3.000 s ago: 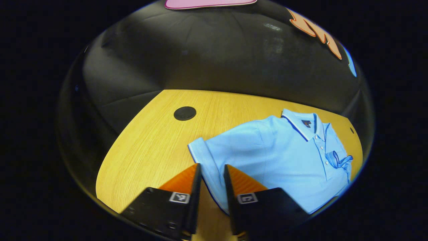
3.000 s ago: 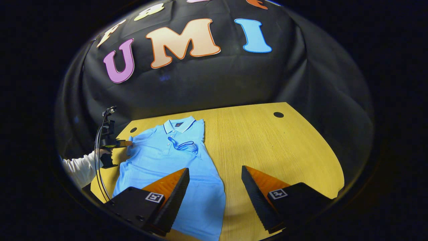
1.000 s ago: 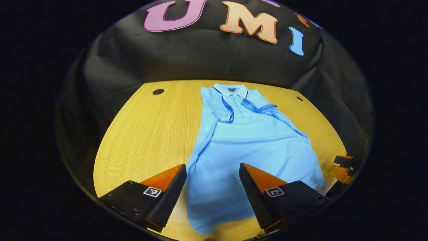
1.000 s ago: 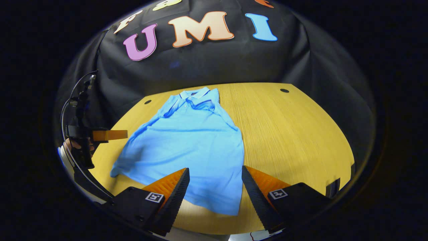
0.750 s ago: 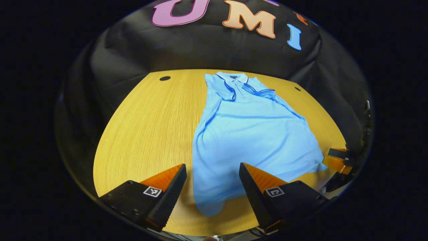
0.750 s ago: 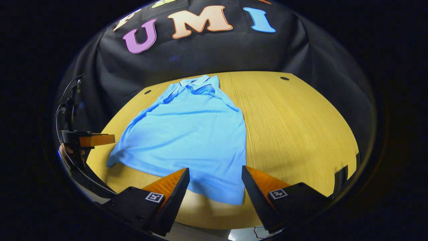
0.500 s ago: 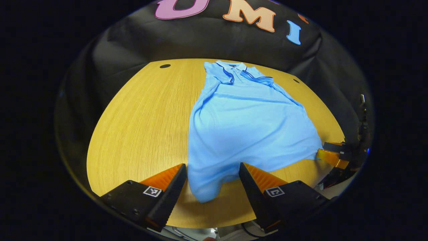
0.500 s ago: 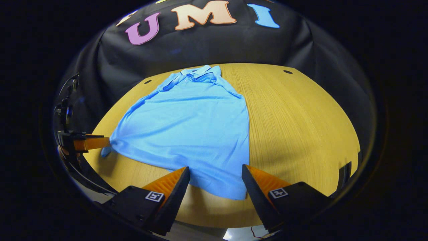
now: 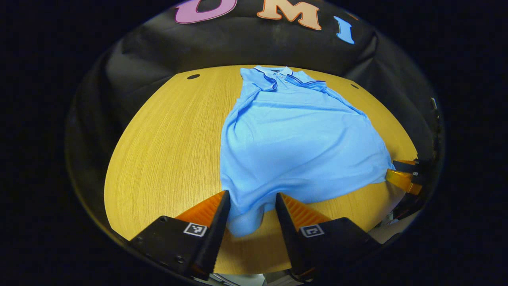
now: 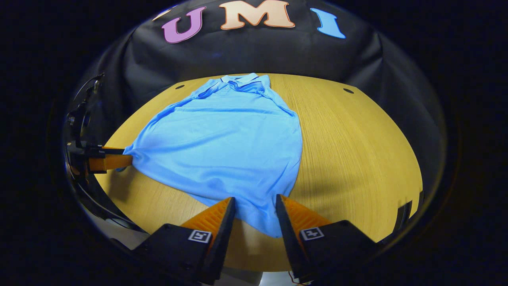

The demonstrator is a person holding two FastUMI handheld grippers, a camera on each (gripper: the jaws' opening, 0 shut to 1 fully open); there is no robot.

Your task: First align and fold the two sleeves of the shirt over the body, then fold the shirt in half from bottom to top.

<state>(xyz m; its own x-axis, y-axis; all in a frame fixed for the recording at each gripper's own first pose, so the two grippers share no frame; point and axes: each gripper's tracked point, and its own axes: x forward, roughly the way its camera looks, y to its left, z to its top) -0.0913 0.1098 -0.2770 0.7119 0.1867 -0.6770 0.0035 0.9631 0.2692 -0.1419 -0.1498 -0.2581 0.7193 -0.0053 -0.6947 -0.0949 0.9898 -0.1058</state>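
Note:
A light blue polo shirt (image 9: 293,139) lies flat on the wooden table (image 9: 166,151), collar at the far side and hem toward me. Both sleeves are folded in over the chest below the collar (image 9: 278,73). My left gripper (image 9: 250,198) is open but narrowed, with the hem's left corner lying between its fingers. In the right gripper view the shirt (image 10: 226,139) spreads the same way, and my right gripper (image 10: 254,202) is open and narrowed around the hem's right corner. The left gripper (image 10: 109,161) shows from the side at the other hem corner, the right gripper (image 9: 401,174) likewise.
The table's near edge runs just below both grippers. Small dark grommet holes (image 9: 193,76) (image 9: 354,86) sit at the far corners of the table. A cable (image 10: 81,115) rises from the left gripper's handle. Bare wood lies on either side of the shirt.
Both grippers have dropped to the hem's two corners and their fingers have narrowed around the cloth. The shirt lies where it was, both sleeves folded in.

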